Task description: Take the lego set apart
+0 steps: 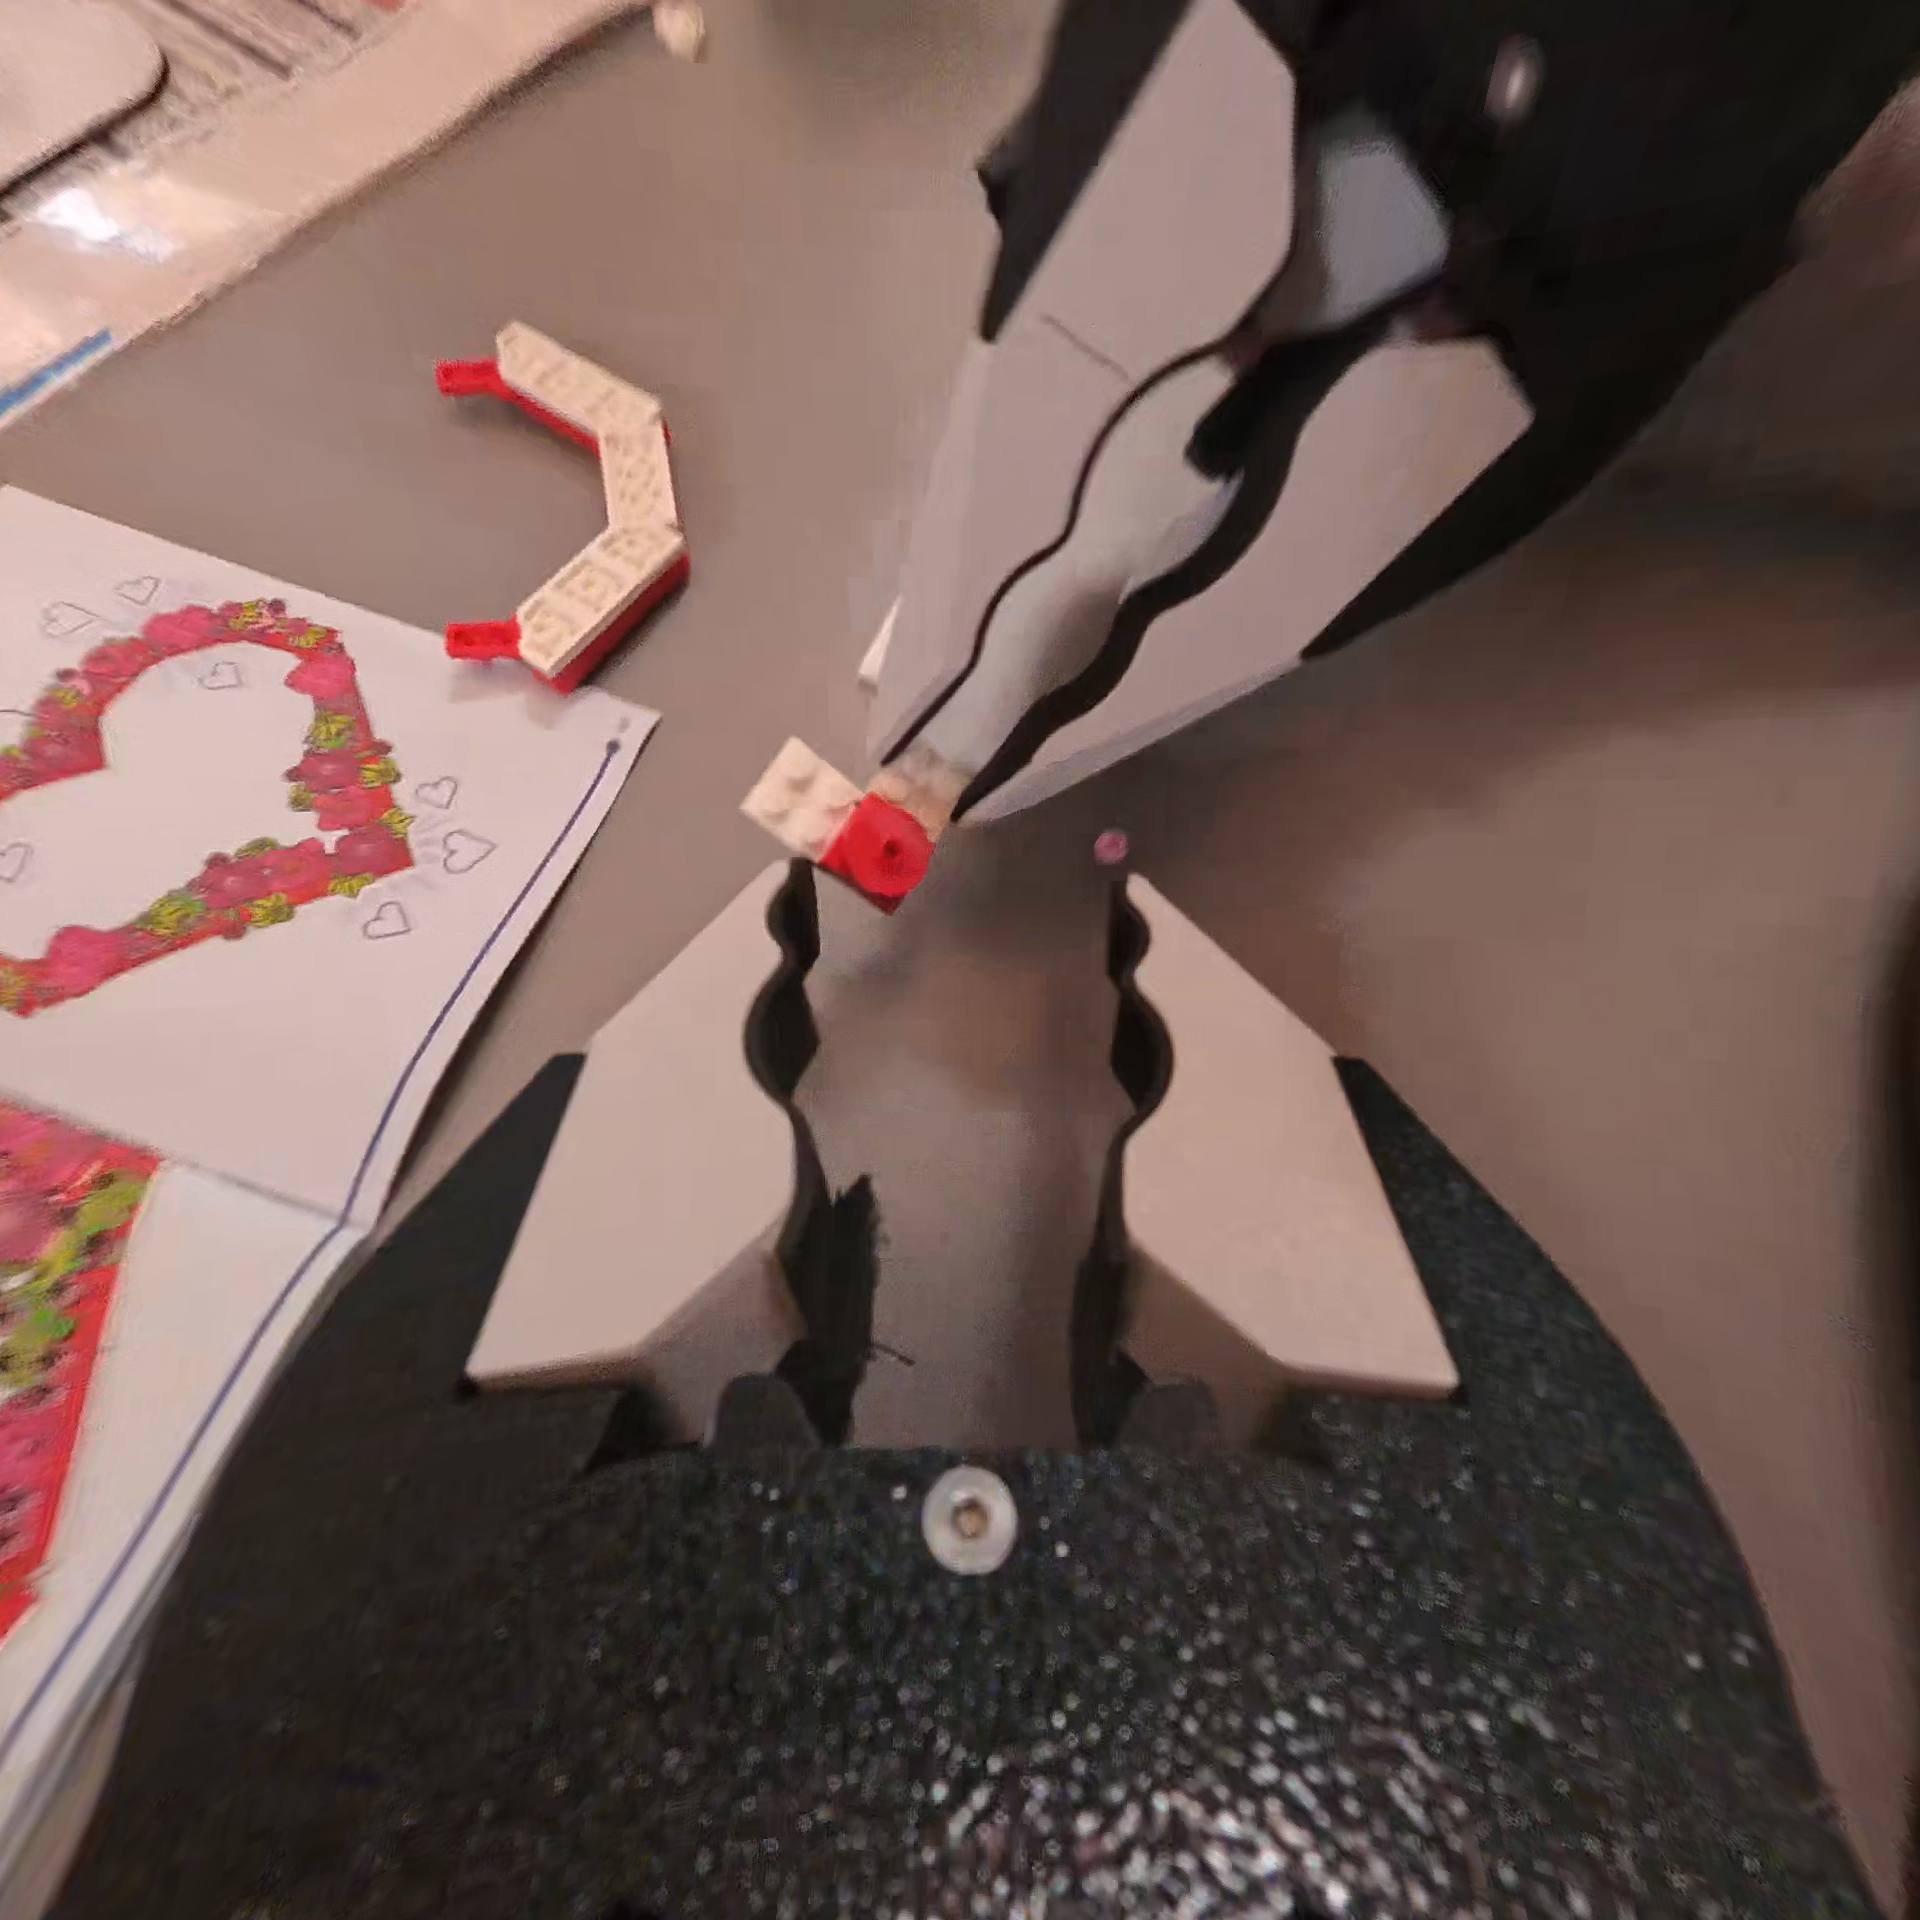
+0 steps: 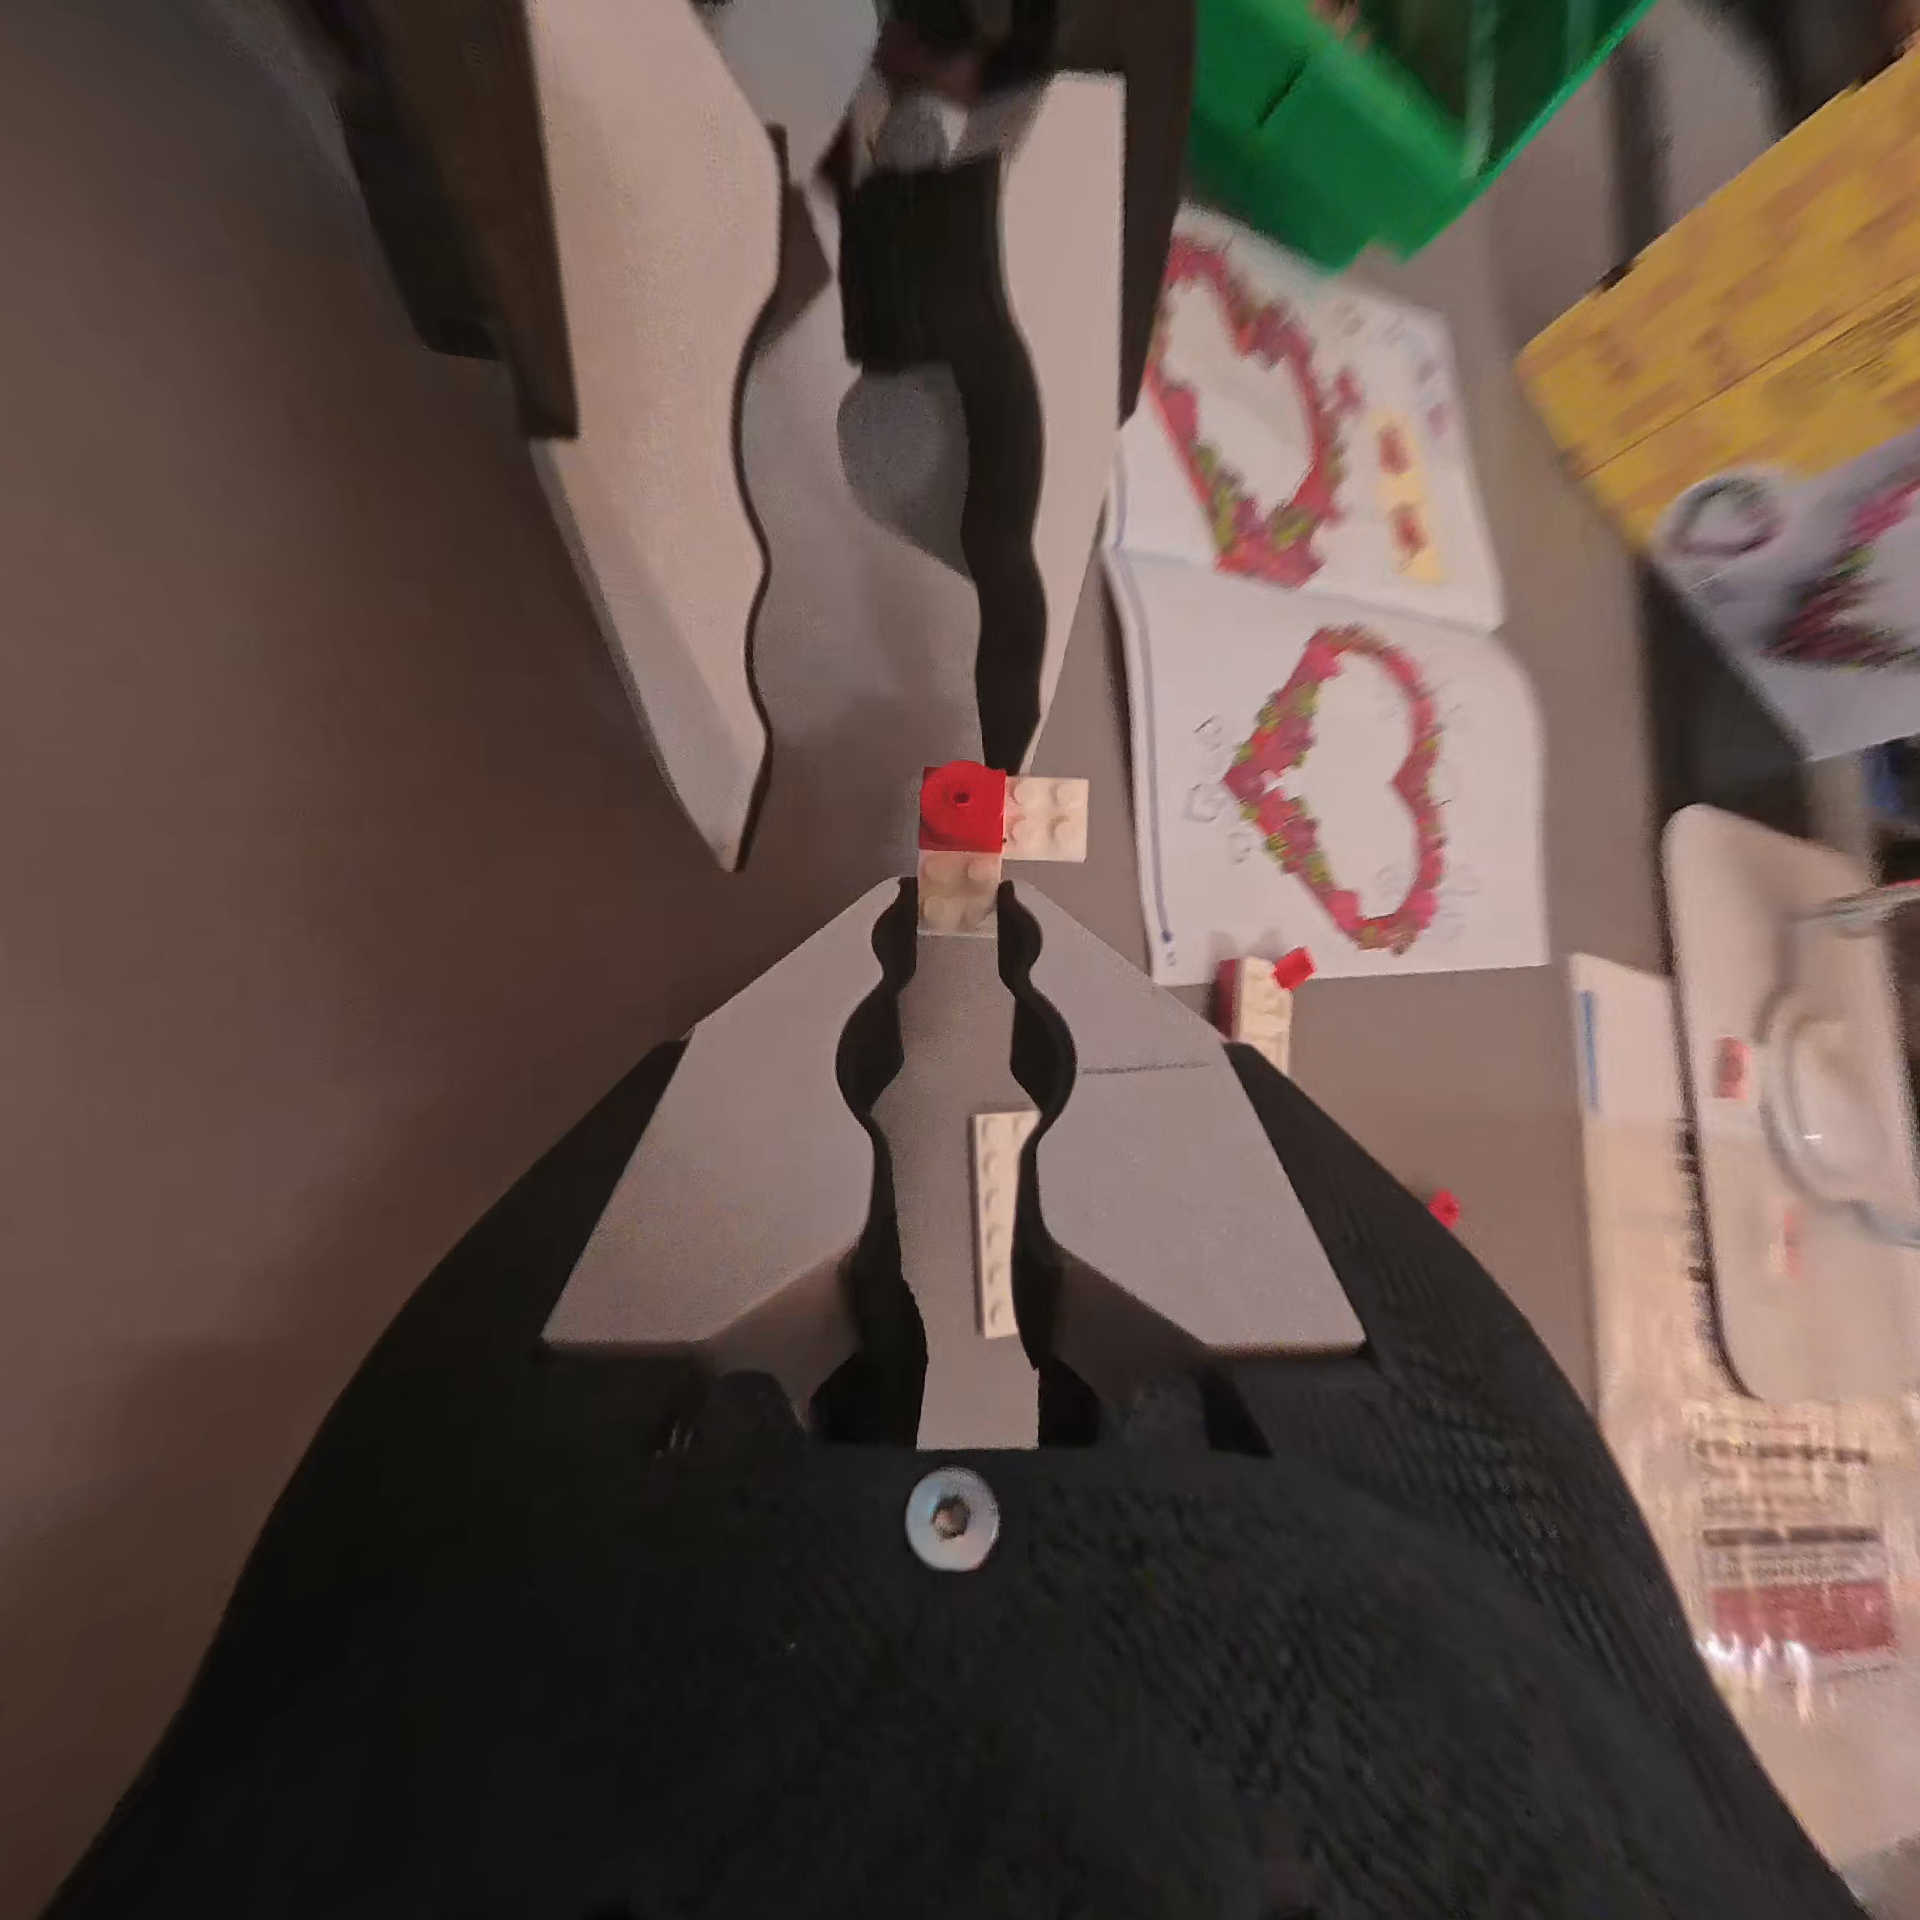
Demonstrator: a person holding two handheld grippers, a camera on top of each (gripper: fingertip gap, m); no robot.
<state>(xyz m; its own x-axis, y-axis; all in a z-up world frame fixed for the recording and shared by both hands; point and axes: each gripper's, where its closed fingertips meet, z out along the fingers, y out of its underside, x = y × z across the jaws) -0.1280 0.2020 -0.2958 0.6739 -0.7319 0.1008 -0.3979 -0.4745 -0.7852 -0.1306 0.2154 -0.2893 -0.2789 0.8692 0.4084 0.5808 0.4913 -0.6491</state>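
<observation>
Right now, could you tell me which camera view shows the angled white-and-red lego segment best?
The left wrist view: the angled lego segment lies whole and unobstructed. In the right wrist view only its end peeks past the right gripper.

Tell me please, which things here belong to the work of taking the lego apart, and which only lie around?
Part of the job:
- small red-and-white lego piece, held by the right hand-held gripper
- left hand-held gripper, open
- angled white-and-red lego section
- long white plate

Lying about:
- open booklet with heart pictures
- green bin
- yellow box
- plastic bags
</observation>
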